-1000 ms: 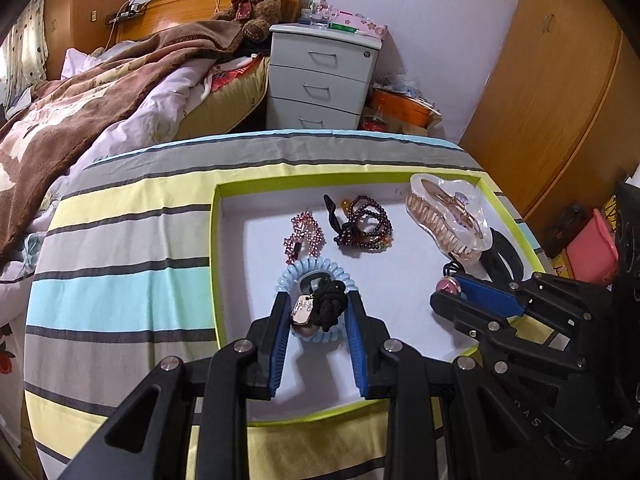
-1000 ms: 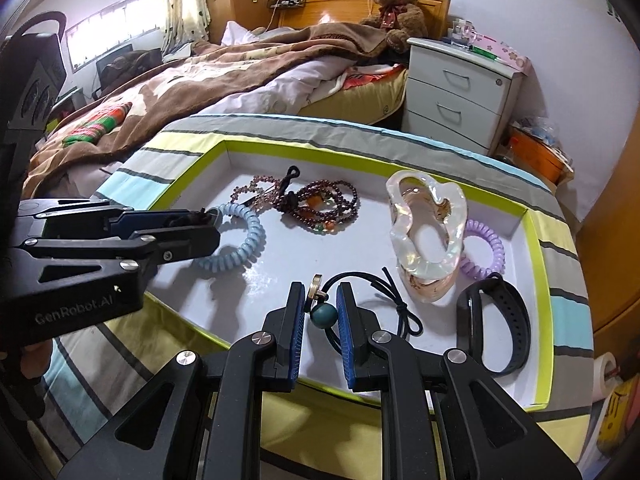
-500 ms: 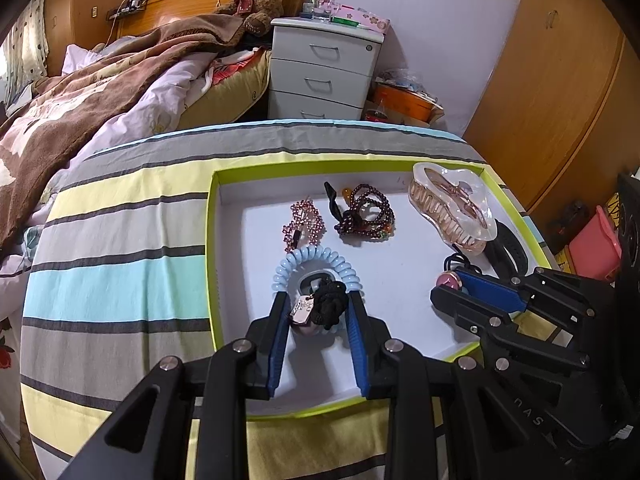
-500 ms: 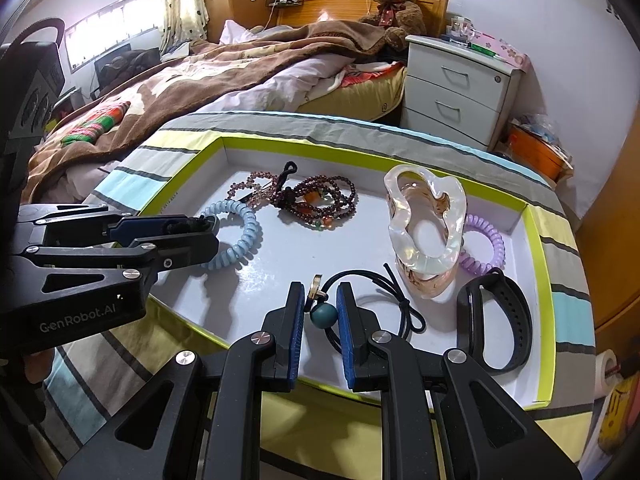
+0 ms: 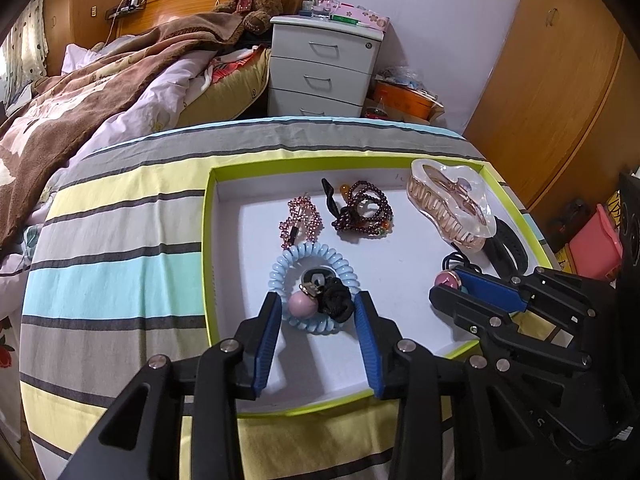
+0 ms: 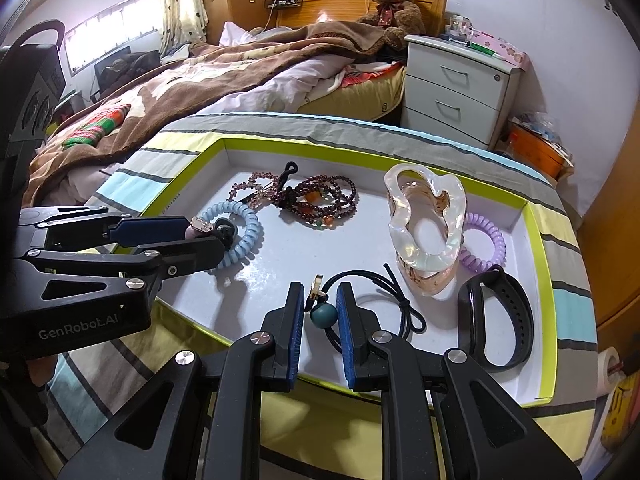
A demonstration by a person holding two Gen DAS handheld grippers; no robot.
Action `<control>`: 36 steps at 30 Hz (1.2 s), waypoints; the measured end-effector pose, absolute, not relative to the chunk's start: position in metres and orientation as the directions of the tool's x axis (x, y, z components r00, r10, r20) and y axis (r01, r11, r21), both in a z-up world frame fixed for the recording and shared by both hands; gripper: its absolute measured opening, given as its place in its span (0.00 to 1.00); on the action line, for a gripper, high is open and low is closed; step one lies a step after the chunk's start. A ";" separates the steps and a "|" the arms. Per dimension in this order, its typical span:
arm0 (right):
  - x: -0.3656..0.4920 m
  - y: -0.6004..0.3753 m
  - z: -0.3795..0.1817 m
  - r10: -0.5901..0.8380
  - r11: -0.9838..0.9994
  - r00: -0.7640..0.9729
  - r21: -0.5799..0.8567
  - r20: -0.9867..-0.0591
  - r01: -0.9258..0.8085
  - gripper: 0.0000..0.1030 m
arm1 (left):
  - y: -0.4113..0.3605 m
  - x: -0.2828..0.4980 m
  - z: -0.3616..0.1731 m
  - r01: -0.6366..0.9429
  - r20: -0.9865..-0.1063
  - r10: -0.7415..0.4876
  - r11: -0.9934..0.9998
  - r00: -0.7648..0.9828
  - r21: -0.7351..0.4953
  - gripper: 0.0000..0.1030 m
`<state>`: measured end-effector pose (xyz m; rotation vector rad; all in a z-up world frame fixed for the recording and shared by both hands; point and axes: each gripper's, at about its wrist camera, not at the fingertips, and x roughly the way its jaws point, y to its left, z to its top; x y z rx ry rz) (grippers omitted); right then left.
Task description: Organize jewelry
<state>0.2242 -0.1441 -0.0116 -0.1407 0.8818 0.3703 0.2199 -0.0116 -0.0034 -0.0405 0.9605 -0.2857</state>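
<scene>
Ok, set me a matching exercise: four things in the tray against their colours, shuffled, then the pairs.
Things
1. coil hair tie beside the left tool
2. coil hair tie behind the claw clip
3. wristband
4. bead between the right tool's pads

Colours
A. black
B. teal
C. light blue
D. purple

Pairs: 1-C, 2-D, 3-A, 4-B

Blk grippers [image 6: 318,312], blue pads, silver screws
</scene>
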 end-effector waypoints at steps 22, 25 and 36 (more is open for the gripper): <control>0.207 -0.152 0.004 0.247 0.942 0.611 0.039 -0.752 -0.334 0.34 | -0.009 0.207 0.008 0.186 -0.788 -0.229 0.971 0.571 -0.148 0.52; 0.202 -0.154 0.008 0.243 0.947 0.622 0.043 -0.744 -0.319 0.34 | -0.009 0.200 0.010 0.179 -0.787 -0.217 0.974 0.578 -0.137 0.54; 0.165 -0.170 0.019 0.224 0.968 0.667 0.081 -0.710 -0.239 0.34 | -0.005 0.163 0.023 0.104 -0.770 -0.135 0.991 0.623 -0.089 0.62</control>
